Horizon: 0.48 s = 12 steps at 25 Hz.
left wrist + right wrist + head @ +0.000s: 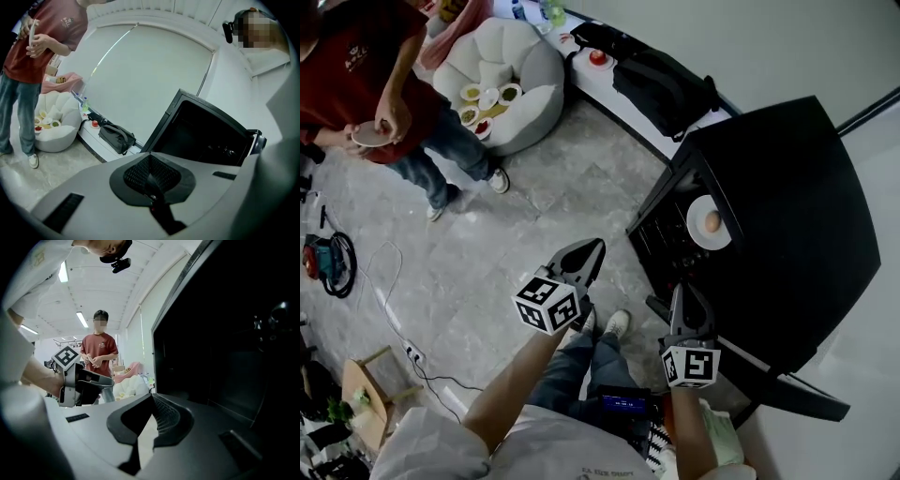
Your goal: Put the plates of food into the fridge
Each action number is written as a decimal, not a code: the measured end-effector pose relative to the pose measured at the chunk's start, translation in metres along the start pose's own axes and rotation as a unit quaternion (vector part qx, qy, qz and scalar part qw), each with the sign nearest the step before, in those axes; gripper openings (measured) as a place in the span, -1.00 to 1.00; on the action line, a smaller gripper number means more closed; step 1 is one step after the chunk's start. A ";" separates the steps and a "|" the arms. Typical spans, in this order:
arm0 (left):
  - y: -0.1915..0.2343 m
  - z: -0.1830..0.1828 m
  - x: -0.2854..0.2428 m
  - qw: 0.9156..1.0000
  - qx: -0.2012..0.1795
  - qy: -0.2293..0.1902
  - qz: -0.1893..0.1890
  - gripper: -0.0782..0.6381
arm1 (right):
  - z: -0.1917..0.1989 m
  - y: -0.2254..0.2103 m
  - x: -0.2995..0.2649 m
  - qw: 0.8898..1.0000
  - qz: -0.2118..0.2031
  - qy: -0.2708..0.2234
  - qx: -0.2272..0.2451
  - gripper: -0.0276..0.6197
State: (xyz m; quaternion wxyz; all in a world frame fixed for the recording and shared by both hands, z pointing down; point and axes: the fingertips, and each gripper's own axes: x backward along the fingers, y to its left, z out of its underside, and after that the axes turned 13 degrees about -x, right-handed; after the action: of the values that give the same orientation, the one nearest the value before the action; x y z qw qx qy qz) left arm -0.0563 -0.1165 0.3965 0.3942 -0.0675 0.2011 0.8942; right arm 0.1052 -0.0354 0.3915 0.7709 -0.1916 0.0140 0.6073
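Left gripper (598, 247) and right gripper (682, 292), both jaws closed and empty, hover near the open fridge (787, 206), where a plate (697, 231) of food sits inside; more plates (487, 98) wait far left on a pouf (530, 66), probably stiff, breakable, best pinched at the rim.

The fridge (787, 216) is black. The plate (698, 232) is white, and the food (712, 221) on it is tan-orange. The floor (516, 234) is grey marbled tile. A person (366, 84) wears a dark red shirt and blue jeans. The armchair (511, 66) is off-white, and the bag (661, 84) is black.
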 end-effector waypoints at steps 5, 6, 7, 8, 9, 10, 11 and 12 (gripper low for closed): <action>-0.009 -0.025 0.015 0.999 -0.029 -0.013 -0.011 -0.77 | -0.015 0.015 0.013 1.000 -0.010 0.004 0.014 -0.89; -0.010 -0.030 0.019 0.999 -0.036 -0.017 -0.016 -0.77 | -0.019 0.018 0.014 1.000 -0.011 0.004 0.013 -0.89; -0.011 -0.035 0.023 0.999 -0.043 -0.020 -0.022 -0.77 | -0.023 0.020 0.016 1.000 -0.013 0.003 0.014 -0.89; -0.012 -0.040 0.026 0.998 -0.050 -0.024 -0.027 -0.77 | -0.027 0.022 0.018 1.000 -0.014 0.002 0.016 -0.89; -0.013 -0.044 0.030 0.998 -0.056 -0.028 -0.031 -0.77 | -0.032 0.023 0.021 1.000 -0.015 0.001 0.020 -0.89; -0.014 -0.049 0.033 0.997 -0.062 -0.032 -0.034 -0.77 | -0.036 0.024 0.023 1.000 -0.016 -0.001 0.023 -0.89; -0.015 -0.053 0.036 0.996 -0.068 -0.036 -0.037 -0.77 | -0.040 0.025 0.026 1.000 -0.017 -0.002 0.026 -0.89; -0.016 -0.057 0.039 0.996 -0.073 -0.040 -0.040 -0.77 | -0.044 0.027 0.029 0.999 -0.019 -0.004 0.028 -0.89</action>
State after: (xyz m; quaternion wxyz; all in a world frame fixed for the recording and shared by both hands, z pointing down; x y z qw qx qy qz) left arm -0.0736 -0.1040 0.3286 0.4309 -0.0686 0.1167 0.8922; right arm 0.0968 -0.0176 0.3358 0.7872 -0.1678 0.0237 0.5930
